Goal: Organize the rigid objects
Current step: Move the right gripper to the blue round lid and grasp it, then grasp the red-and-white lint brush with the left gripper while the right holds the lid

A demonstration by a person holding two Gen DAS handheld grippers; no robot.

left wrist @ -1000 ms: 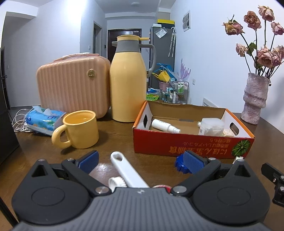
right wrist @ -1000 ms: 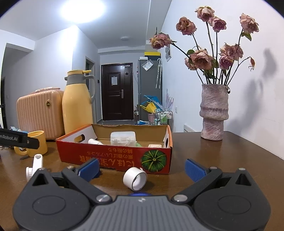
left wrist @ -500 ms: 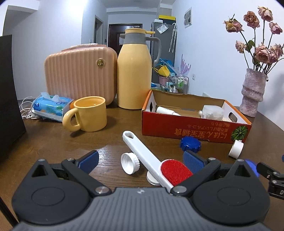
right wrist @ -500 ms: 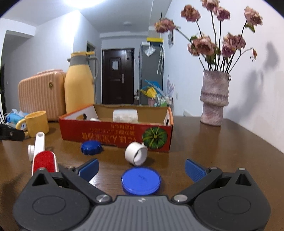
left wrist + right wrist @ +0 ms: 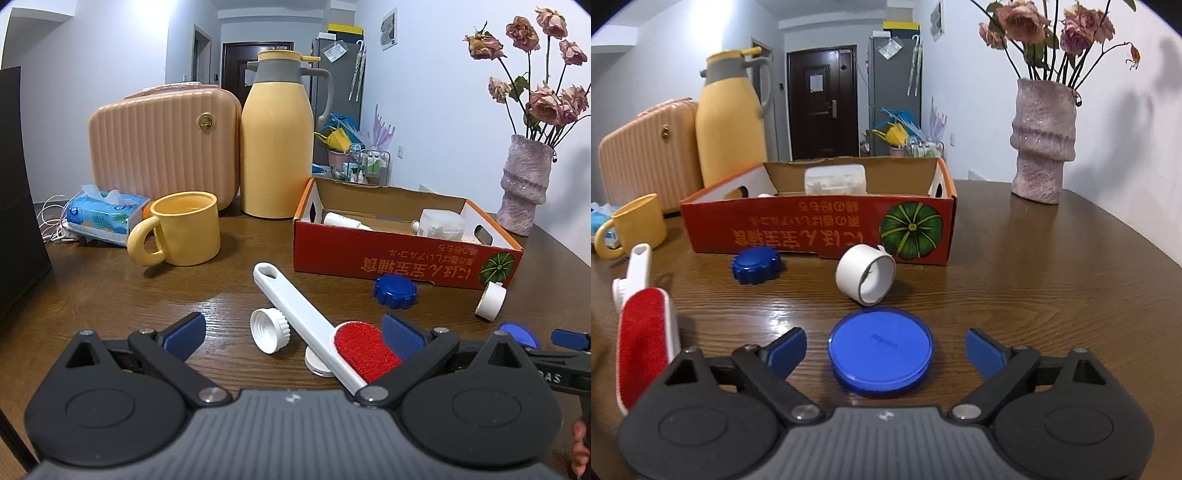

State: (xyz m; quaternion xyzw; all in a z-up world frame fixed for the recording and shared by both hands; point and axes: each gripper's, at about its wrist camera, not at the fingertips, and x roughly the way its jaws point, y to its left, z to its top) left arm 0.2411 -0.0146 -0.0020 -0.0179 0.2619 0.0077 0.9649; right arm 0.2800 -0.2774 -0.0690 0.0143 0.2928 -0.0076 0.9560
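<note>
My left gripper [image 5: 293, 334] hangs open just above the brown table. Between its fingers lie a white ribbed cap [image 5: 269, 330] and a white lint brush with a red pad [image 5: 321, 328]; the pad lies close to the right finger. A blue scalloped cap [image 5: 394, 291] and a white ring [image 5: 490, 301] lie in front of the red cardboard box [image 5: 406, 264]. My right gripper [image 5: 886, 350] straddles a flat blue lid [image 5: 881, 349]. Its jaws are closing, with a gap still on each side of the lid. The white ring [image 5: 866, 275] and scalloped cap [image 5: 756, 264] lie just beyond.
A yellow mug [image 5: 184, 234], a yellow jug [image 5: 277, 147], a pink case [image 5: 162, 155] and a tissue pack [image 5: 103, 216] stand at the back left. A pink vase of dried roses [image 5: 1041, 144] stands at the back right. The box holds a white bottle and a clear tub.
Both grippers have come down and tilted toward the table. The right one has sunk around the blue lid and its jaws have narrowed. The left one has kept still over the last half second.
</note>
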